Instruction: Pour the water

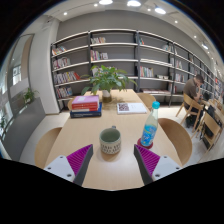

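A pale green mug (110, 142) with dark lettering stands on the light wooden table (100, 125), just ahead of my fingers and about midway between them. A clear water bottle (150, 126) with a blue label and blue cap stands upright to the right of the mug, beyond my right finger. My gripper (112, 160) is open and empty, with the purple pads (79, 159) spread wide at either side. Nothing is held.
A stack of books (86, 104), a potted plant (107, 80) and an open magazine (130, 107) lie at the table's far end. Wooden chairs (178, 140) flank the table. Bookshelves (110, 55) line the back wall. A person (193, 92) sits at the right.
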A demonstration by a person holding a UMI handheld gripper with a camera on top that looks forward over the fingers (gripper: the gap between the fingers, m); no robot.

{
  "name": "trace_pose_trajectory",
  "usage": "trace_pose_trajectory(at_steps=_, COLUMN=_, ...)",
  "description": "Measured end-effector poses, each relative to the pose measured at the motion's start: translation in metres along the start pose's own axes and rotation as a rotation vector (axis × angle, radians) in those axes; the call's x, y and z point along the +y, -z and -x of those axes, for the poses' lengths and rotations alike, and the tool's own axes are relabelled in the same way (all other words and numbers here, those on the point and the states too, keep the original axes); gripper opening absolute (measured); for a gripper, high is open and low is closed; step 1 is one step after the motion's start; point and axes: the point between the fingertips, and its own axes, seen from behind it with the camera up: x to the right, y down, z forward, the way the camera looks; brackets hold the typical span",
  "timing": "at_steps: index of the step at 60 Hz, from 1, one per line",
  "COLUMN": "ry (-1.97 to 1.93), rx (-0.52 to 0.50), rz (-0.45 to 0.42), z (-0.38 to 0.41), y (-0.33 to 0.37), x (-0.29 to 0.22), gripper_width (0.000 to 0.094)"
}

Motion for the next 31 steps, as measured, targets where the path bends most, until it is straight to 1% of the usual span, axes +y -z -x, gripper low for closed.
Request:
trace_pose_trajectory(at_steps=14, ry=0.028, rx=0.032, rz=-0.045, z=0.003, y=0.026, x=-0.037, gripper_width=0.0836)
trace_pose_trajectory(at_steps=31, ry=0.020, rx=0.050, rz=-0.074, z=0.007, y=0.048, x=-0.056, gripper_width=0.0835)
